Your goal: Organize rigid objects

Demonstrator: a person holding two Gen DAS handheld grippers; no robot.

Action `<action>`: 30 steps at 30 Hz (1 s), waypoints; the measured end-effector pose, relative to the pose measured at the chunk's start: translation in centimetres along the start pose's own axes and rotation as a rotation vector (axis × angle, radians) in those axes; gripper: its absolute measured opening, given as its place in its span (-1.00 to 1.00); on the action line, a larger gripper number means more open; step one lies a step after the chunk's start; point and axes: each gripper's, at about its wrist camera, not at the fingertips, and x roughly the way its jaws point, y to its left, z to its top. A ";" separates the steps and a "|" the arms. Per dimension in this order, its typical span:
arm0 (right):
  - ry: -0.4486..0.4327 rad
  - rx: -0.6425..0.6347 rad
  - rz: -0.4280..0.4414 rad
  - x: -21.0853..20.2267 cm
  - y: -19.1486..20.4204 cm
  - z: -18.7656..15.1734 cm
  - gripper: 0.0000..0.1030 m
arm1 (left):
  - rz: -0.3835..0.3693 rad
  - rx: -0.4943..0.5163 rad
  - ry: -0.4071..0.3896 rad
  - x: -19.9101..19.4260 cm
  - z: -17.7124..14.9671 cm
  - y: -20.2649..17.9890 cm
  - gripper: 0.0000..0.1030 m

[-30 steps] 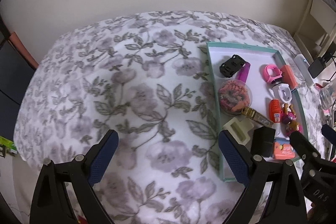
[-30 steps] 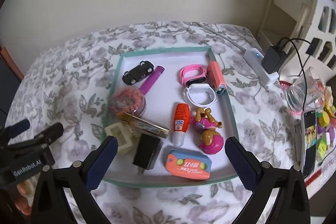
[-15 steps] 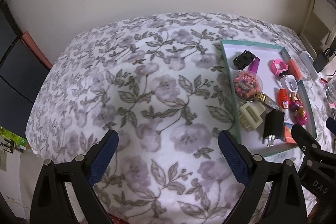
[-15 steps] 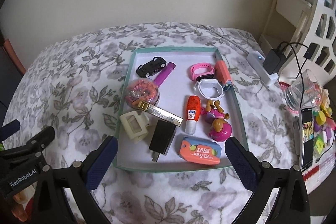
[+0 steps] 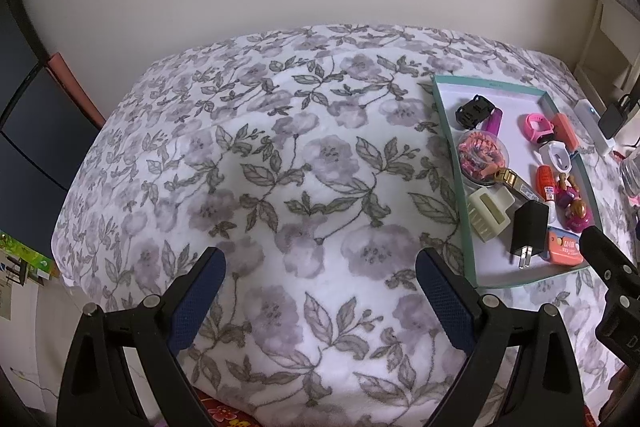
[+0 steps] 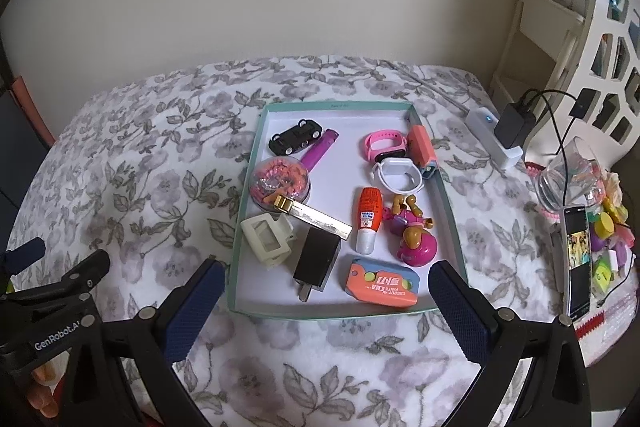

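Note:
A teal-rimmed white tray [image 6: 256,139] lies on the floral cloth and also shows in the left wrist view [image 5: 448,123]. It holds several objects: a black toy car [image 6: 295,141], a purple tube [image 6: 319,153], a round pink case [image 6: 279,184], a cream clip [image 6: 267,238], a black charger [image 6: 316,262], an orange knife case [image 6: 382,286], a pink figure [image 6: 416,243] and a pink watch [image 6: 385,145]. My right gripper [image 6: 326,301] is open and empty at the tray's near edge. My left gripper [image 5: 318,289] is open and empty over bare cloth, left of the tray.
A white power strip with a black adapter [image 6: 508,131], a glass jar [image 6: 570,175], a phone [image 6: 578,259] and small colourful items [image 6: 608,227] lie right of the tray. A white shelf [image 6: 540,27] stands at the back right. A dark cabinet [image 5: 28,131] is left of the table.
Both grippers have pulled back and up from the table, so the tray looks smaller and farther. Both stay open and empty. The objects in the tray have not moved.

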 end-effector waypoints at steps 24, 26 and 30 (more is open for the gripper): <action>-0.028 -0.021 0.002 -0.6 0.2 0.2 1.00 | 0.015 -0.018 -0.011 0.0 0.4 0.8 0.87; -0.028 -0.021 0.001 -0.6 0.2 0.2 1.00 | 0.018 -0.019 -0.015 -0.1 0.4 0.8 0.87; -0.028 -0.022 0.000 -0.6 0.3 0.3 1.00 | 0.024 -0.022 -0.015 -0.1 0.5 0.9 0.87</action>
